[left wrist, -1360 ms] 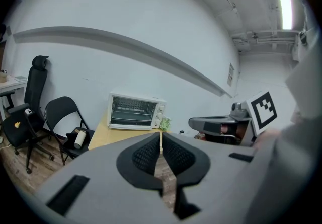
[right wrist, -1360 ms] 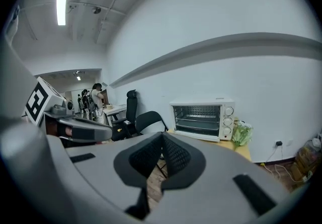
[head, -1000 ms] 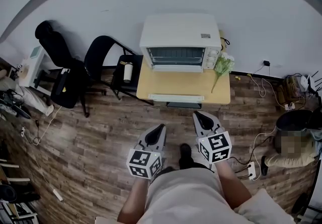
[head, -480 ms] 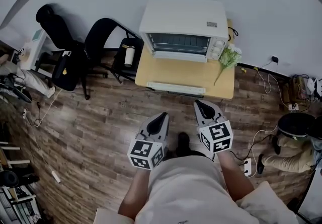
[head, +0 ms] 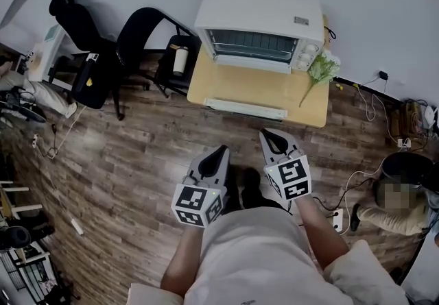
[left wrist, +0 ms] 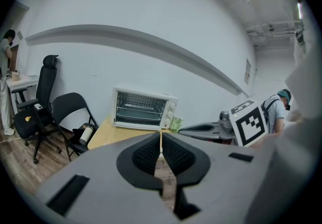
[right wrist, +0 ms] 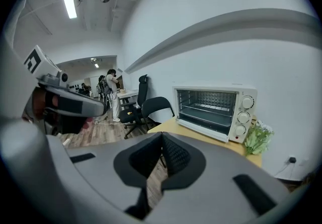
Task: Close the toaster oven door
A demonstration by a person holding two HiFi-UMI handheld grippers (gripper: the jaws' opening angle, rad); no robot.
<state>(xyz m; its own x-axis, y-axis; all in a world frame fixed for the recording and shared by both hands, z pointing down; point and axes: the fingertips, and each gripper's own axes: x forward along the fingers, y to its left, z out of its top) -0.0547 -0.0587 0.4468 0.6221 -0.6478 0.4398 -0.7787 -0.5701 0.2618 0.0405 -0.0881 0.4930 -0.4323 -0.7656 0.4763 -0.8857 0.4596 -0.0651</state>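
Grey and pinched together on nothing: my left gripper (head: 218, 154), and my right gripper (head: 269, 138) likewise. The toaster oven (head: 259, 22) stands well ahead on the wooden table (head: 206, 88), door apparently open. Pushing off-centre, my tips could slip or shove it toward the green sprig (head: 321, 69). Its top label (head: 300, 20) is too small to read.

the toaster oven (head: 259, 22) has a smooth white casing with a faint sheen. the surface (head: 254, 94) is pale, smooth wood, and the floor (head: 123, 160) is darker grained planks. the left gripper (head: 219, 153) and right gripper (head: 266, 136) look like matt grey plastic, with jaws lined in finely ribbed black.
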